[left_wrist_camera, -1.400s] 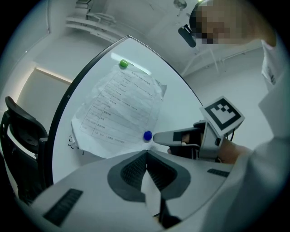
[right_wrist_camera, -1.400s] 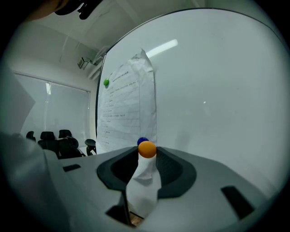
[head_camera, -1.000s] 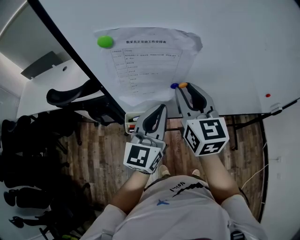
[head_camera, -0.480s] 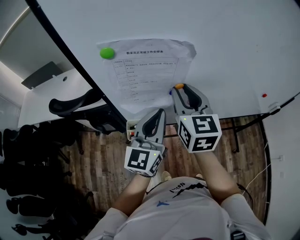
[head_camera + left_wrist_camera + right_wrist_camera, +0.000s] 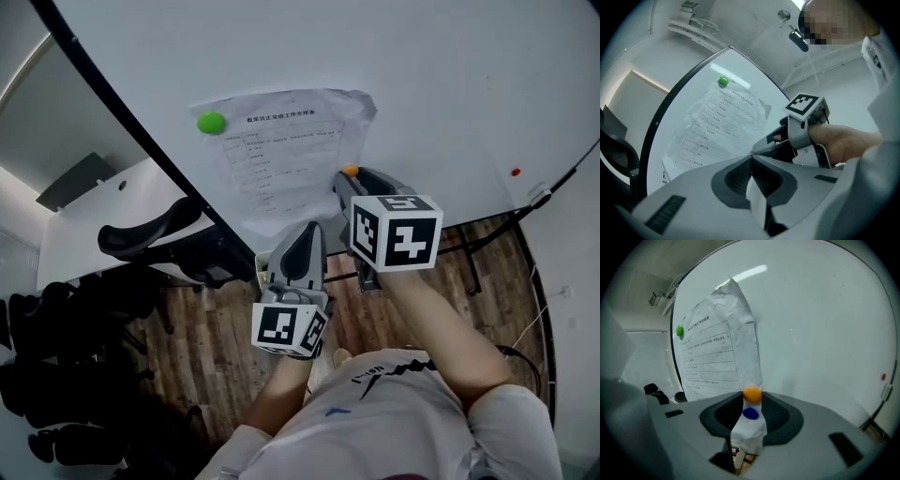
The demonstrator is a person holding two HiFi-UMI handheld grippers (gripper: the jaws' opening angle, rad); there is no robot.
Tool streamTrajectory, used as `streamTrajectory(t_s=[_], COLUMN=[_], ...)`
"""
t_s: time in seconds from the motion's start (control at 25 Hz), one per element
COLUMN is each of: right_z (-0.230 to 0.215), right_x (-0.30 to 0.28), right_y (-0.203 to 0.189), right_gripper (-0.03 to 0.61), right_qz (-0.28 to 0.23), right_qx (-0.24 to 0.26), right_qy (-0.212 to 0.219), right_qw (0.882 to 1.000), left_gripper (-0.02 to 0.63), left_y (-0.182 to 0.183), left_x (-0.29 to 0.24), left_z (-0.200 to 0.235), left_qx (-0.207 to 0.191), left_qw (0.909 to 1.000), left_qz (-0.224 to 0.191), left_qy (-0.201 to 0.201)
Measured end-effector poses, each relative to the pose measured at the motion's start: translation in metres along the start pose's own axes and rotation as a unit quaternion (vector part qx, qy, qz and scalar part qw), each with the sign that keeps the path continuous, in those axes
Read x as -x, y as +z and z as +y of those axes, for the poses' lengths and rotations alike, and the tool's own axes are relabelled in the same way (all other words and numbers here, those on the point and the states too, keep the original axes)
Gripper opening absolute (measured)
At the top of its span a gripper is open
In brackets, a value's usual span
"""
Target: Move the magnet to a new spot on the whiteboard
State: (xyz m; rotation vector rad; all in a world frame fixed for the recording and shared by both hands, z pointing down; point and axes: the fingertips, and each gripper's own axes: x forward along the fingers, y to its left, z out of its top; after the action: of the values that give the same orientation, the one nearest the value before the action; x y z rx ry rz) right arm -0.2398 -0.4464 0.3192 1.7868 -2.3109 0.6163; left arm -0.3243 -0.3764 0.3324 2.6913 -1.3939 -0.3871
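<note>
An orange magnet (image 5: pixel 752 394) sits between the tips of my right gripper (image 5: pixel 752 398), which is shut on it against the whiteboard (image 5: pixel 441 84). In the head view the same orange magnet (image 5: pixel 350 171) shows at the lower right corner of a printed paper sheet (image 5: pixel 281 141). Just below it, a blue magnet (image 5: pixel 750 413) pins that corner. A green magnet (image 5: pixel 211 123) holds the sheet's top left. My left gripper (image 5: pixel 312 228) hangs shut and empty below the sheet, apart from the board.
A small red magnet (image 5: pixel 515 172) sits far right on the board. A black office chair (image 5: pixel 141 225) and a white desk (image 5: pixel 84 197) stand to the left. A small box of markers (image 5: pixel 266 251) rests by the board's lower edge, above wood floor (image 5: pixel 216 328).
My right gripper has rolled, turning its marker cube over, and shifted slightly left with the orange magnet. The blue magnet is now hidden in the head view. The left gripper has barely moved.
</note>
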Motion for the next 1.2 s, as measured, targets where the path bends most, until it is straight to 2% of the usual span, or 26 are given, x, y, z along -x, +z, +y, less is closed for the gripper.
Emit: streamTrajectory(t_s=[0.16, 0.28, 0.48, 0.6, 0.68, 0.72, 0.96, 1.2], right_z=[-0.001, 0.001, 0.001, 0.004, 0.008, 0.009, -0.004, -0.002], right_x=[-0.002, -0.001, 0.0, 0.0, 0.0, 0.0, 0.004, 0.018], right_y=[0.003, 0.002, 0.002, 0.002, 0.003, 0.003, -0.007, -0.017], right_gripper=[0.13, 0.13, 0.13, 0.133, 0.184, 0.187, 0.187, 0.186], right_qz=[-0.003, -0.039, -0.101, -0.118, -0.123, -0.124, -0.117, -0.12], right_qx=[-0.035, -0.056, -0.028, -0.011, 0.001, 0.003, -0.013, 0.031], right_qy=[-0.042, -0.052, -0.061, -0.049, -0.034, -0.029, -0.014, 0.023], right_qw=[0.999, 0.996, 0.993, 0.992, 0.992, 0.992, 0.993, 0.992], left_gripper=[0.012, 0.012, 0.012, 0.012, 0.012, 0.012, 0.012, 0.012], left_y=[0.003, 0.003, -0.001, -0.007, -0.01, -0.011, -0.013, -0.008], left_x=[-0.001, 0.001, 0.003, 0.002, 0.0, 0.0, -0.003, -0.004], left_z=[0.004, 0.005, 0.014, 0.015, 0.016, 0.016, 0.005, -0.016], left_qx=[0.015, 0.025, 0.035, 0.032, 0.029, 0.027, 0.014, -0.006], left_qw=[0.9998, 0.9994, 0.9992, 0.9994, 0.9995, 0.9996, 0.9998, 0.9999], left_qz=[-0.016, -0.024, -0.02, -0.01, -0.004, -0.002, 0.007, 0.01], left_qy=[0.003, 0.003, 0.006, 0.008, 0.01, 0.011, 0.011, 0.012])
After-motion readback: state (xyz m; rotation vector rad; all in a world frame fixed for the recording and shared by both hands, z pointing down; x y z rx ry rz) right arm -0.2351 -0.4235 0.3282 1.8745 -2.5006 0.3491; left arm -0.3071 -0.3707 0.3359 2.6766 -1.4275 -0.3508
